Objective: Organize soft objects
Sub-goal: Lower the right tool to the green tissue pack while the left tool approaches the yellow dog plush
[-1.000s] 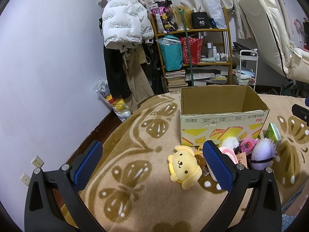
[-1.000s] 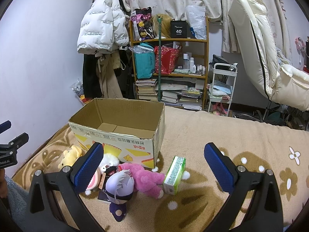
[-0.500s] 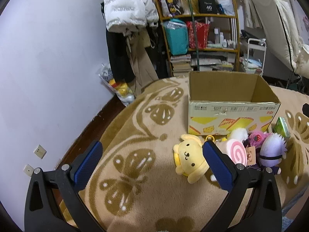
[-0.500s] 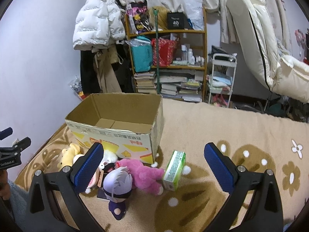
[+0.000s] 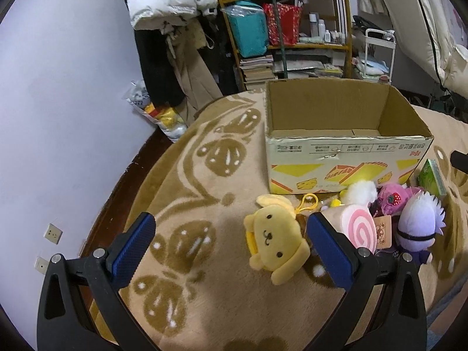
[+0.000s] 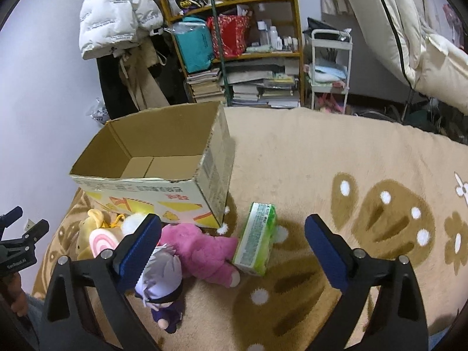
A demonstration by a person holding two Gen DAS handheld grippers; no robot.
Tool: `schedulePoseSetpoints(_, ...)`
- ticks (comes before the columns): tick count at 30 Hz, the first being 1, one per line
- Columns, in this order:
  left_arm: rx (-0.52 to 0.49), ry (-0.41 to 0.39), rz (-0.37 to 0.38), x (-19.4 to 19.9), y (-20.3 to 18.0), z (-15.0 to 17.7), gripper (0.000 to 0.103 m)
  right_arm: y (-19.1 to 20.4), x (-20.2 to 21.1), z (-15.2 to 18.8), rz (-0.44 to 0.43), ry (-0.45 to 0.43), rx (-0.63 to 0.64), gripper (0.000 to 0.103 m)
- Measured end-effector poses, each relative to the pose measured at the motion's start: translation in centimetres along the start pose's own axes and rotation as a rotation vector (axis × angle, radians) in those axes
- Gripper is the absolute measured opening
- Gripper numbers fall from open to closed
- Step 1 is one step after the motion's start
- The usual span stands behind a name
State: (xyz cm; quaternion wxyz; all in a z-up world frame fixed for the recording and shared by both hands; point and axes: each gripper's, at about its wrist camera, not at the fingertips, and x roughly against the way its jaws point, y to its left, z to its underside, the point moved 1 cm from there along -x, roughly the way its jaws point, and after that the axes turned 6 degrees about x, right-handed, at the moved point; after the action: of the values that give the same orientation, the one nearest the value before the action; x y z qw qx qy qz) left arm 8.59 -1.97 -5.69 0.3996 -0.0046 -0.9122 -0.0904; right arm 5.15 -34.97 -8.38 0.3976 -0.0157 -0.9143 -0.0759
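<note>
A: What was the biggest thing there?

B: A tan blanket (image 5: 204,316) with brown butterfly and flower shapes. On it stood an open cardboard box (image 5: 345,158), upright and with nothing in it that I could see.

A: And the soft things?

B: All on the blanket in a cluster against the box's near side, none in the box. A pink plush (image 6: 201,251) lay on its side, touching a green tissue pack (image 6: 257,242) that stood just off the box's corner. A yellow dog plush (image 5: 275,242) lay face up at the far end of the cluster. Beside it was a pink swirl roll plush (image 5: 356,228), then a purple-haired doll (image 5: 418,228) in front of the pink plush. A white fluffy toy (image 5: 359,193) was tucked against the box.

A: The grippers?

B: The left gripper (image 5: 231,245) hung above the blanket with its fingers wide apart, holding nothing; the yellow dog lay just inside its right finger. The right gripper (image 6: 232,248) was wide too but its jaws were closing, clamped on nothing, with the pink plush and the tissue pack seen between its fingers.
</note>
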Motion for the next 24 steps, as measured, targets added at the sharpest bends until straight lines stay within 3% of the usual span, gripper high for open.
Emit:
schedulePoseSetpoints(11, 0.001, 0.116, 0.027, -4.8, -1.4, 0.5, 0.102, -2.4, -4.5, -0.1, 0.009, 0.147, -0.077, 0.078)
schedulePoseSetpoints(15, 0.009, 0.148, 0.028, -5.8, -1.4, 0.9, 0.102, -2.7, -5.9, 0.2, 0.005, 0.177, -0.084, 0.076)
schedulePoseSetpoints(20, 0.005, 0.177, 0.025, -6.7, -1.6, 1.6, 0.102, -2.7, -7.7, 0.6, 0.008, 0.230, -0.074, 0.061)
schedulePoseSetpoints(24, 0.001, 0.197, 0.019, -7.2, -1.7, 1.8, 0.102, -2.7, -8.5, 0.9, 0.009, 0.261, -0.070, 0.059)
